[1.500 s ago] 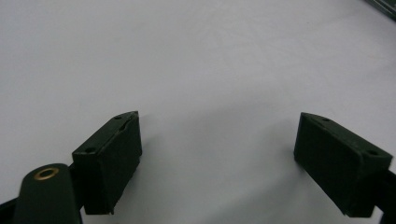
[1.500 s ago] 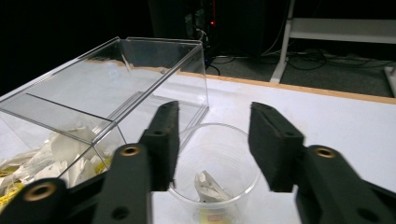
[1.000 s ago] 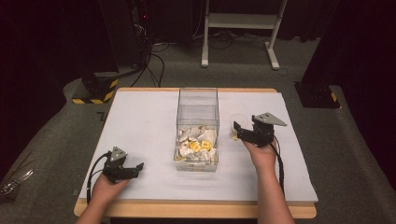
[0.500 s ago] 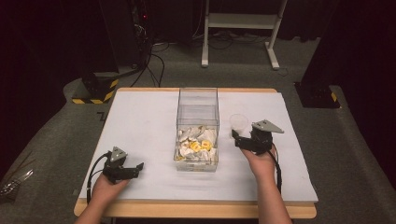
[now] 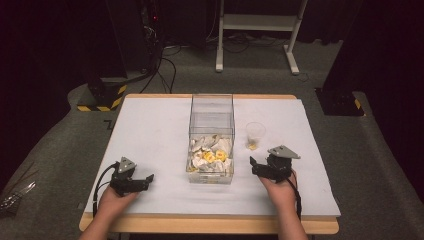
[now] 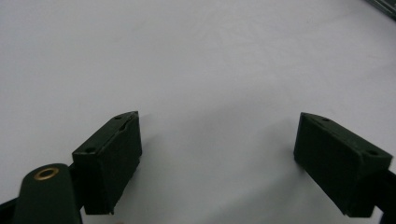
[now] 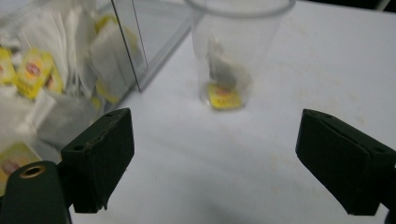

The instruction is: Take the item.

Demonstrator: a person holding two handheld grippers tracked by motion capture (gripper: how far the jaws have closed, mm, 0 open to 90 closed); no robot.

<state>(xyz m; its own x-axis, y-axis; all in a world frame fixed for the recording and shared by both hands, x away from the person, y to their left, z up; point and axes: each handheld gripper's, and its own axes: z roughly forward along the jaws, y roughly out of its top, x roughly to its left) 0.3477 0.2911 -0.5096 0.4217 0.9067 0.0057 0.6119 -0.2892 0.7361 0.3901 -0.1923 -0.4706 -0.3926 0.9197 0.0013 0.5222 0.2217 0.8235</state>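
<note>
The clear plastic cup holding a yellow-tagged teabag is standing upright, mouth up, ahead of the right gripper, whose wide-open jaws are gripping nothing.

The right gripper has drawn back toward the person, away from the clear cup, and its jaws now stand wide apart and empty. The cup stands alone on the bench, ahead of the gripper, with what looks like a tea bag inside.
</note>
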